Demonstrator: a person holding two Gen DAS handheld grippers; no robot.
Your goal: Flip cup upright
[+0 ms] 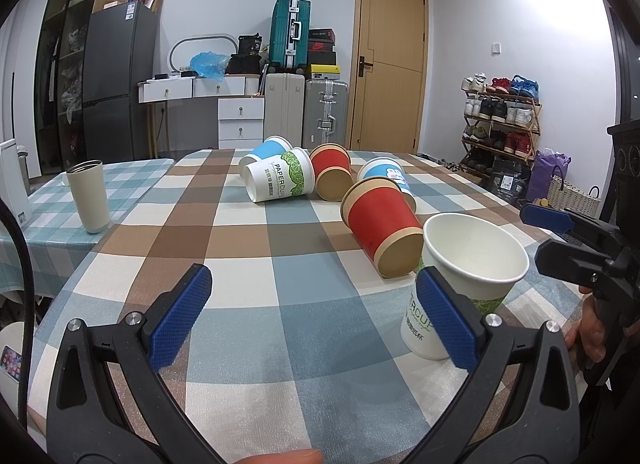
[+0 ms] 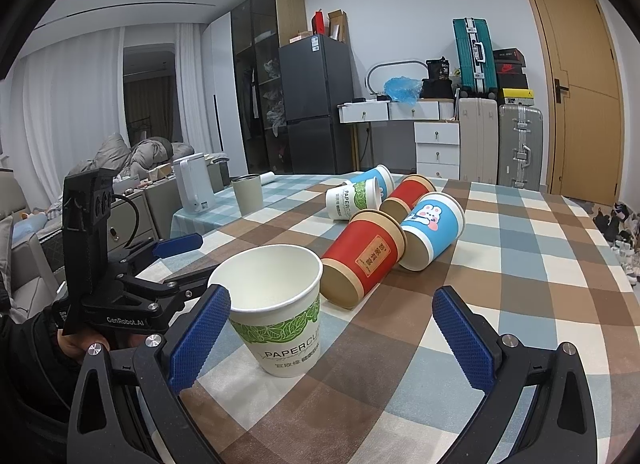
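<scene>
Both grippers are spread wide and grip nothing: left gripper, right gripper. One white paper cup already stands upright on the desk, just beside the right gripper's left finger. Nearest fallen one, the red cup, lies just beyond, its axis running near-to-far, base toward the right gripper, which is probably nearer.

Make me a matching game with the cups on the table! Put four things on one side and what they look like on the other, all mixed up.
Things:
1. white paper cup nearest the grippers
2. nearest red cup
3. blue bunny cup
4. grey tumbler

States:
A. lying on its side, bunny picture showing
B. standing upright alone on the teal checked cloth
C. standing upright, empty, green leaf band
D. lying on its side, brown base toward the cameras

Pairs: 1-C, 2-D, 3-A, 4-B
</scene>
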